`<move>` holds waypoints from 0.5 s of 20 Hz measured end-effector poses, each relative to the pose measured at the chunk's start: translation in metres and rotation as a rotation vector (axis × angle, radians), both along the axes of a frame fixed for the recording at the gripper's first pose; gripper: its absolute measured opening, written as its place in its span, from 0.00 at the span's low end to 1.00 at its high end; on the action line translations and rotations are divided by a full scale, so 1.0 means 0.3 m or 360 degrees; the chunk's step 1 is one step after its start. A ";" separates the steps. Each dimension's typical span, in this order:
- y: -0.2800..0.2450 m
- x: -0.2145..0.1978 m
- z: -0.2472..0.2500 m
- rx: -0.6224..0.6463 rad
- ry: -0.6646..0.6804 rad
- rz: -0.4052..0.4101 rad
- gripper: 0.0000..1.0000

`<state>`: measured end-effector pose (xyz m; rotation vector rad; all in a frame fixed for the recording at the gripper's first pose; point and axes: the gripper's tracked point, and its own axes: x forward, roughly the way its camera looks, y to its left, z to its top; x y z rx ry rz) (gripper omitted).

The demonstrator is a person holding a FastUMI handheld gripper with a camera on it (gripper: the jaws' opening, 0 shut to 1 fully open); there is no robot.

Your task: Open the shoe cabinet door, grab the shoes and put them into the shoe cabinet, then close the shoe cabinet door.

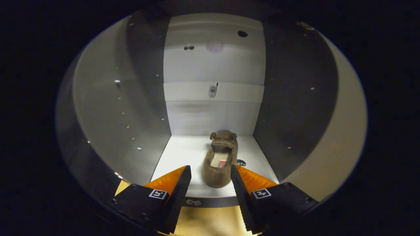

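I look straight into the open shoe cabinet (213, 65), a pale box with a lit back wall and darker side walls dotted with small shelf-pin holes. My tongs (210, 172) stand open at the cabinet's near edge, the two fingers spread apart and holding nothing. The brown fuzzy shoe (220, 159) sits on the cabinet's white floor panel (183, 154), heel end nearest me and toe pointing toward the far wall. Its heel lies between my fingertips, closer to the right finger (244, 186), though I cannot tell whether that one touches it; the left finger (174, 186) is clearly apart from it. A pale crossbar (183, 91) runs across the back wall with a small metal fitting (213, 89) at its middle. Below the cabinet's near edge, a strip of yellowish floor (206, 223) shows between my fingers.
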<state>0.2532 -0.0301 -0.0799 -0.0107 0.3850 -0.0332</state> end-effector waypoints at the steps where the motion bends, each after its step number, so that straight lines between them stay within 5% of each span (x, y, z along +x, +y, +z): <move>1: -0.005 -0.057 0.028 0.0003 -0.0033 -0.0002 0.78; 10: -0.071 -0.562 0.177 0.0113 -0.0305 0.0041 0.78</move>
